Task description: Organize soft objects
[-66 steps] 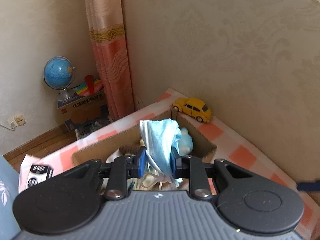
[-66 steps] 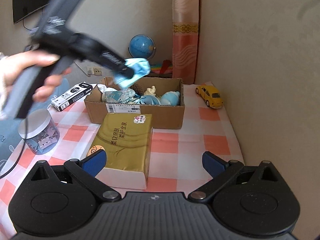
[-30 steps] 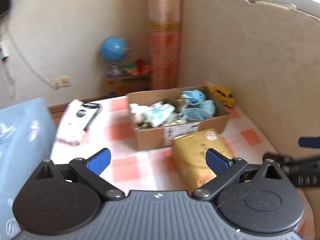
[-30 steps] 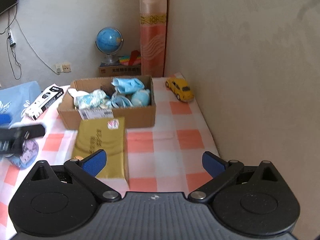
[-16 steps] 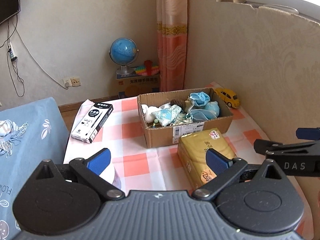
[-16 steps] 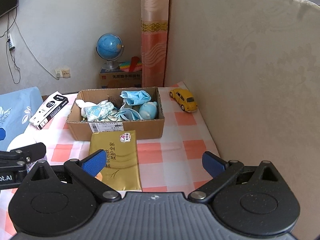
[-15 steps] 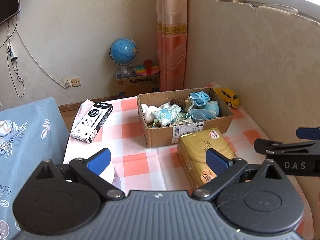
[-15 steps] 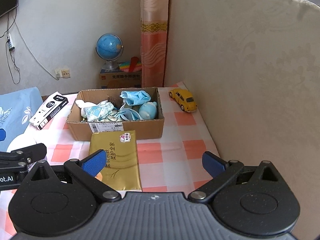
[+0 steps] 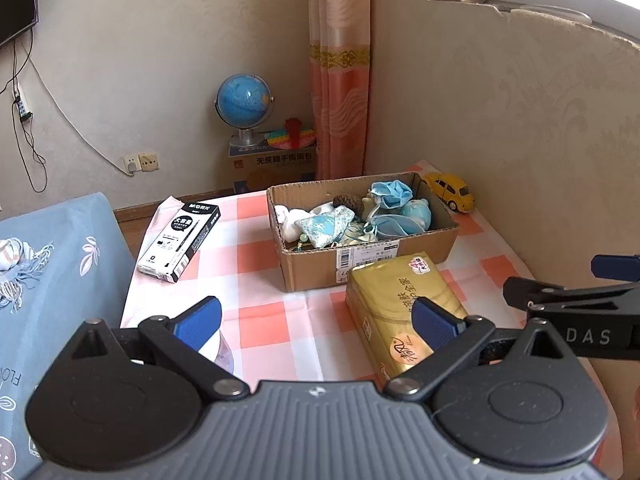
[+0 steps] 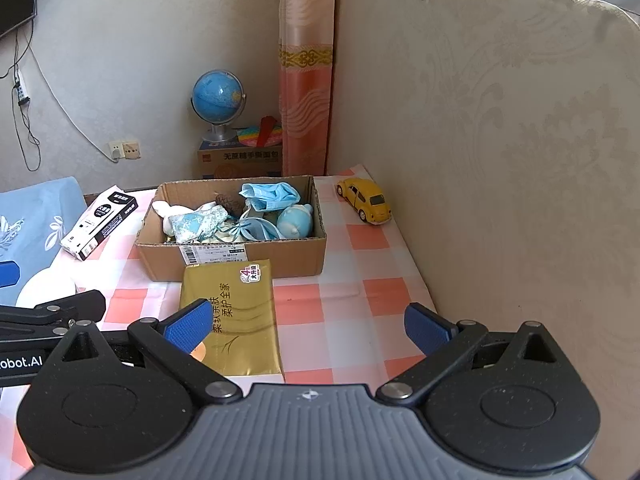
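A cardboard box [image 9: 372, 258] [image 10: 240, 258] sits on the checked tablecloth and holds soft things: a blue face mask [image 9: 390, 194] [image 10: 270, 196], a light blue plush [image 10: 294, 220], a patterned pouch [image 9: 326, 226] [image 10: 198, 222] and a white plush [image 9: 290, 220]. My left gripper [image 9: 316, 320] is open and empty, held back from the box. My right gripper [image 10: 308, 326] is open and empty, above the gold tissue pack [image 10: 232, 316] [image 9: 400, 308]. Each gripper shows at the edge of the other's view.
A yellow toy car [image 10: 364, 200] [image 9: 450, 192] stands by the padded wall at right. A black-and-white pen box [image 9: 180, 238] [image 10: 100, 222] lies left of the cardboard box. A clear jar with a white lid [image 10: 46, 290] is near the left gripper. A blue cushion [image 9: 52, 280] lies at left.
The left gripper let the blue mask go into the box and pulled back, open. Over the last half second both grippers have barely moved.
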### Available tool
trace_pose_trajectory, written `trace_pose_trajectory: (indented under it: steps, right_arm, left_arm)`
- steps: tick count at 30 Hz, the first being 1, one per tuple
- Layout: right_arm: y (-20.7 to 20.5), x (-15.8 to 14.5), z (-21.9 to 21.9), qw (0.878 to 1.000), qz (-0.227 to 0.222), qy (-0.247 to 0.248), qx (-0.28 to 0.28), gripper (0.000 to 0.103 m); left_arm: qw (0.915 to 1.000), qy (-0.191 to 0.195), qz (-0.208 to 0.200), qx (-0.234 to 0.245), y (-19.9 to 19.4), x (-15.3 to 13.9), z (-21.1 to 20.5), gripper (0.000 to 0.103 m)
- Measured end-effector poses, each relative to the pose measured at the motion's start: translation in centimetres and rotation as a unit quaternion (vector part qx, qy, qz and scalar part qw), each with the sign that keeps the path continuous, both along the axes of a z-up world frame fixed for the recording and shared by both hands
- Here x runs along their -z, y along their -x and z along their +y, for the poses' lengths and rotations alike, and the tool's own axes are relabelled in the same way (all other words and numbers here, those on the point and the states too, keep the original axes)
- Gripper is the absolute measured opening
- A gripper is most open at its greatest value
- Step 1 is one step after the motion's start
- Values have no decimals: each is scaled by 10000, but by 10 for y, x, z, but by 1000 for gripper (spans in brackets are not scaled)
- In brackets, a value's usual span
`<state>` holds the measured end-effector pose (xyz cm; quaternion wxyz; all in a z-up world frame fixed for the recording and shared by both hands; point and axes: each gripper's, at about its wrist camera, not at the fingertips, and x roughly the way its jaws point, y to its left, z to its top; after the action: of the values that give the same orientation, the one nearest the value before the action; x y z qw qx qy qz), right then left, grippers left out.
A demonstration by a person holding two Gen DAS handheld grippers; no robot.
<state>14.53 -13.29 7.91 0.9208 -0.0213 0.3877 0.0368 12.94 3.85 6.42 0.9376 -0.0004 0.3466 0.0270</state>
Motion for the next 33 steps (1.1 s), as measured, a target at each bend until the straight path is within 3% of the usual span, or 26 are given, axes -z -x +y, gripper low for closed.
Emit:
trace_pose_trajectory:
  steps: [33]
  right_arm:
    - [4,-3,-2,10000,-37,-5,6,103]
  left_arm:
    - [10000,-23,2,-37,0,-1,-1,101]
